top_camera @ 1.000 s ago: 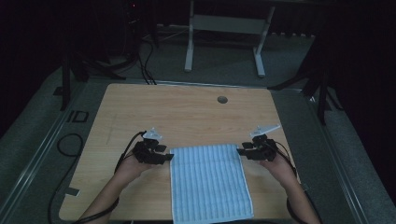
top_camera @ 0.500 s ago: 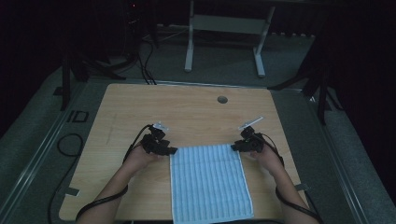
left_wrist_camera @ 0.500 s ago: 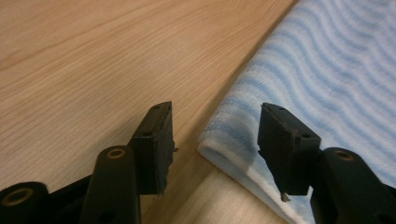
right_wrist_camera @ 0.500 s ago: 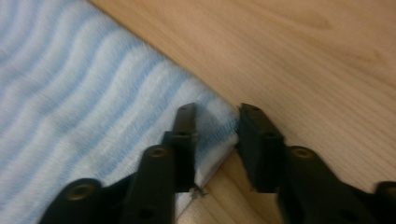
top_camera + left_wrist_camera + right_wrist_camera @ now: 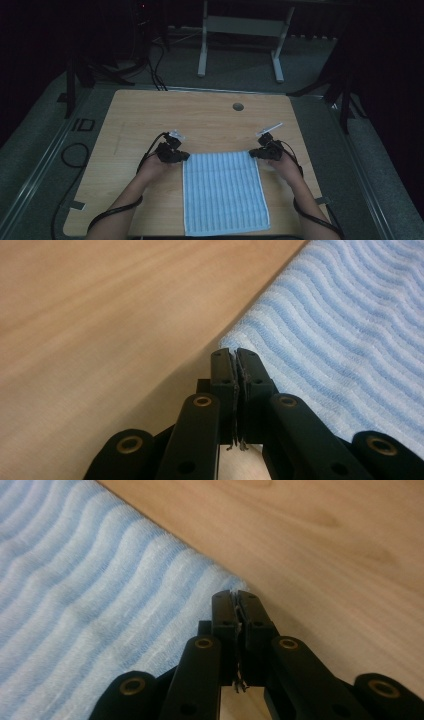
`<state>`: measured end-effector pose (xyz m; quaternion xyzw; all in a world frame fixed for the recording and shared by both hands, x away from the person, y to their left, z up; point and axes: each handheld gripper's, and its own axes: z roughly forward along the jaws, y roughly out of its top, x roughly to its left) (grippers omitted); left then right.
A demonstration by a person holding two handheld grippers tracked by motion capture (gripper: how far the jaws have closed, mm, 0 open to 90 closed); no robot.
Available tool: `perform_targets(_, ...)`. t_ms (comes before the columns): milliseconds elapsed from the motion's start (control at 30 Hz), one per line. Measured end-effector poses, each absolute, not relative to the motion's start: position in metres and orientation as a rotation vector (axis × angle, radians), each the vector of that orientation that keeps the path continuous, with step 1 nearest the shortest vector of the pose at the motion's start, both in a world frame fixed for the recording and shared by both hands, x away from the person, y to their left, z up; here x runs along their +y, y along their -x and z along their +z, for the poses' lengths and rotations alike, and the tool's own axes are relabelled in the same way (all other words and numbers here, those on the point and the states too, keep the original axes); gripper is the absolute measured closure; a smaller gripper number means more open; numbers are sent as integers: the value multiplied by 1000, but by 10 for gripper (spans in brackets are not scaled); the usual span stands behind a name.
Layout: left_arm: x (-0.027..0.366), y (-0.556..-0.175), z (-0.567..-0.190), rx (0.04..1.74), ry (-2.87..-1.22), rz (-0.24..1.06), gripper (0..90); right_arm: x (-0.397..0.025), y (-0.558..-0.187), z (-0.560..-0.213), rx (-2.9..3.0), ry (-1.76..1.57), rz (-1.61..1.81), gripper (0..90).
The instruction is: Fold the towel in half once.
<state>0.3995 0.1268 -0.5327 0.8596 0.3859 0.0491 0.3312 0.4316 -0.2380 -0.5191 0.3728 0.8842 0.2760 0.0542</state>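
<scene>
While flat on the table (image 5: 150, 115), striped towel (image 5: 222, 192), far corners pinched in both closed tongs.

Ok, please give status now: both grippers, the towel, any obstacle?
Left gripper shut at towel far-left corner. Right gripper shut at far-right corner. Towel flat on table. Nothing in the way.
</scene>
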Motion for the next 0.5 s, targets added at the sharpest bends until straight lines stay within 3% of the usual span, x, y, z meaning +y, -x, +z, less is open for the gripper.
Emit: perform_targets(500,120,-446,-491,1053,-2187,287,866,-230,-471,-484,2540,-1203,848,873)
